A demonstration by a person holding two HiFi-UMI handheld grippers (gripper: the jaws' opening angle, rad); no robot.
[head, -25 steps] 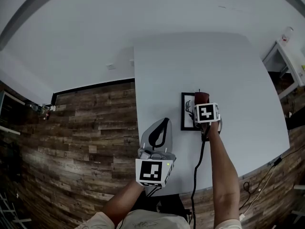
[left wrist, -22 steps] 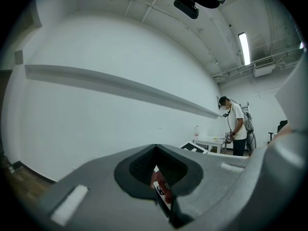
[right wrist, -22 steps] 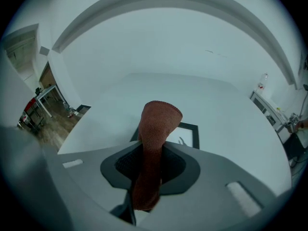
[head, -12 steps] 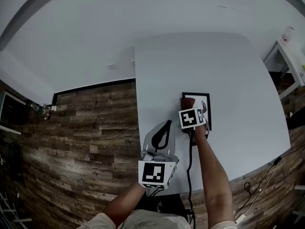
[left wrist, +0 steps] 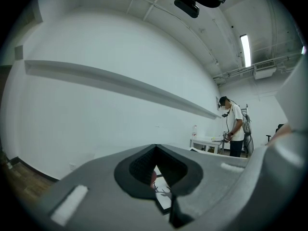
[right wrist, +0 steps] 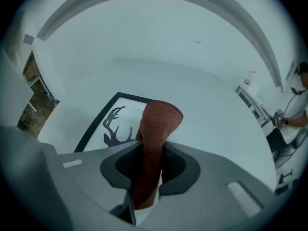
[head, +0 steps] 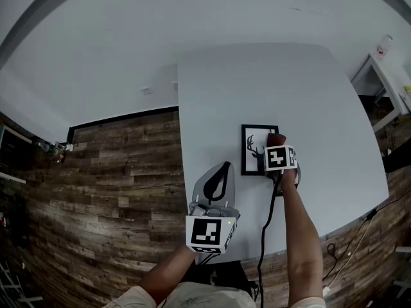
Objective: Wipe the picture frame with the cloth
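A black picture frame (head: 254, 149) with a deer-antler print lies flat on the white table (head: 270, 82). My right gripper (head: 277, 147) is over the frame's right edge, shut on a reddish-brown cloth (head: 275, 138). In the right gripper view the cloth (right wrist: 158, 124) sticks up out of the closed jaws, with the frame (right wrist: 110, 124) just beyond and to the left. My left gripper (head: 221, 169) hovers by the table's near left edge, shut and holding nothing. Part of the frame (left wrist: 162, 192) shows through the gap in its jaws.
Wooden floor (head: 115, 185) lies left of the table. A small side table (head: 385, 66) with a bottle (head: 385, 42) stands at far right. A cable (head: 266, 226) trails from the right gripper. A person (left wrist: 236, 126) stands across the room.
The right gripper carried the cloth left across the frame, then back to its right side. The left gripper has barely moved.
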